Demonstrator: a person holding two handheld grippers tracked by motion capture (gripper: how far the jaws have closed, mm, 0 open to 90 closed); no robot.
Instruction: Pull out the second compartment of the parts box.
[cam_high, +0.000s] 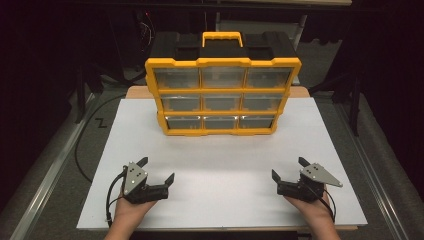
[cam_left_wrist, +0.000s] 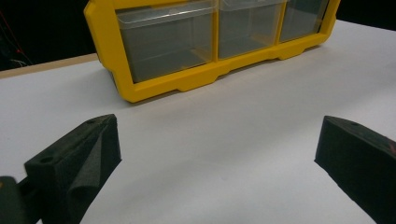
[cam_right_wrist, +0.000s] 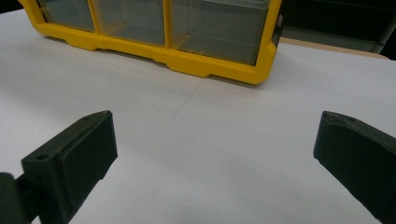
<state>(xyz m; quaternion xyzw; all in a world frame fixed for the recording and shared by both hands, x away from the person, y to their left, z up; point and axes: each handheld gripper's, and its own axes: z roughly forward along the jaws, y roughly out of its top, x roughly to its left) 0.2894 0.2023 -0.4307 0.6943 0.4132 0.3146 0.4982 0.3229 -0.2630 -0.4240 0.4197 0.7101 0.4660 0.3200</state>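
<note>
We hold both grippers low on the white table (cam_high: 220, 150), well short of the yellow organizer (cam_high: 222, 95), which stands upright at the far middle. It lies ahead of the left gripper (cam_high: 157, 170) and to its right, ahead of the right gripper (cam_high: 286, 168) and to its left; neither looks nearer. Its long axis runs across us. Both pairs of jaws stand wide apart, holding nothing. The organizer shows three rows of three clear drawers, a yellow frame and a top handle (cam_high: 222, 38).
</note>
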